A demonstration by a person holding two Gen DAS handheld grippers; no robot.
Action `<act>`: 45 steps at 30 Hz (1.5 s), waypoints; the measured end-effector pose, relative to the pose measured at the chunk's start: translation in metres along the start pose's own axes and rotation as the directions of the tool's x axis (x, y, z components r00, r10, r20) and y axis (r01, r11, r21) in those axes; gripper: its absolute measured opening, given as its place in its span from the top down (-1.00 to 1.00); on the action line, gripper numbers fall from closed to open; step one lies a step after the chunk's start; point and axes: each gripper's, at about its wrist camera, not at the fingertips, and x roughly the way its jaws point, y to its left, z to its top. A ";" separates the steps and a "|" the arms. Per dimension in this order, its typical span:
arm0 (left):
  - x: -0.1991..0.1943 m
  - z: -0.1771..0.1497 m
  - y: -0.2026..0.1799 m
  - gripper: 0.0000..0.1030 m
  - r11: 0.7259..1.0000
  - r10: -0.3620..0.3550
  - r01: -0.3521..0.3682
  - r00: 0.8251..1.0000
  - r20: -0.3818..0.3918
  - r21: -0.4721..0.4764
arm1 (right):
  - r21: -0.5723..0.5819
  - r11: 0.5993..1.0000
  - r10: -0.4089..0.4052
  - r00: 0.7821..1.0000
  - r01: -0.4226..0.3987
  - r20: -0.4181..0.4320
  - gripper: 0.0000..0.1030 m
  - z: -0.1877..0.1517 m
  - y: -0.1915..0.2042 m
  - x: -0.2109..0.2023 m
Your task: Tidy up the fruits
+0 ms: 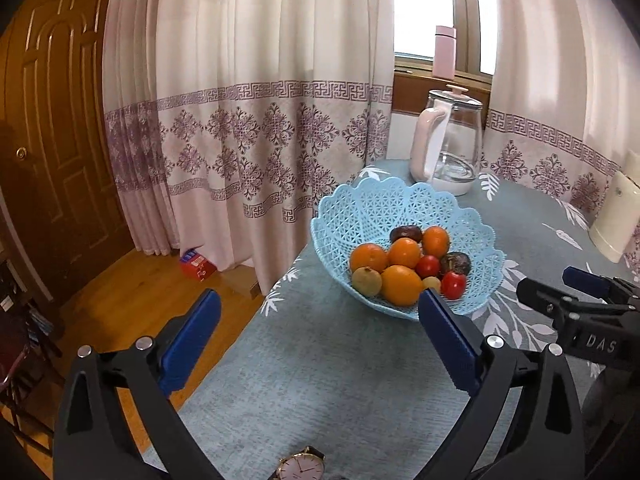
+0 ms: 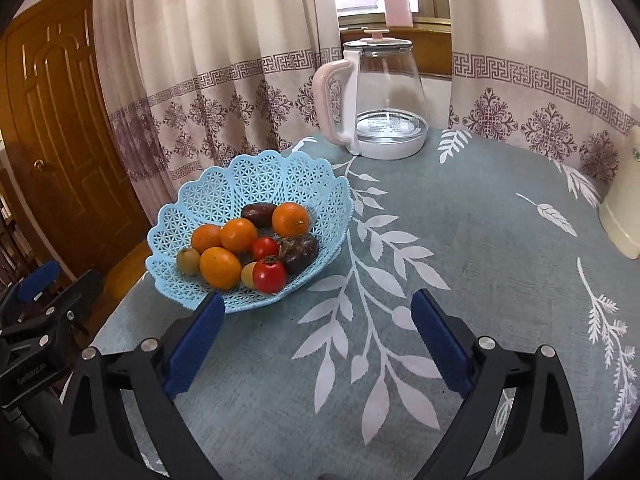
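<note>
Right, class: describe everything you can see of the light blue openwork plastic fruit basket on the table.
The light blue openwork plastic fruit basket is a shallow bowl with lattice-pierced walls and a scalloped rim. It sits upright on the grey-blue leaf-patterned tablecloth, near the table's edge by the curtains, in front of the glass kettle with pink handle. It holds four oranges, two red tomatoes, two dark brown fruits and two small yellow-green fruits. Neither gripper touches it.
</note>
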 end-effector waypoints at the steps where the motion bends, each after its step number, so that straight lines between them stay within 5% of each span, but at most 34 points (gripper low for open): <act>1: -0.001 0.001 0.000 -0.94 1.000 -0.001 0.001 1.000 0.004 0.001 | -0.005 1.000 0.000 1.000 0.001 0.002 -0.82 -0.001 0.002 -0.002; 45: -0.011 0.006 0.001 -0.95 0.997 0.065 -0.067 0.996 0.061 0.030 | -0.174 0.971 -0.143 0.982 0.163 0.119 -0.90 -0.007 0.049 -0.034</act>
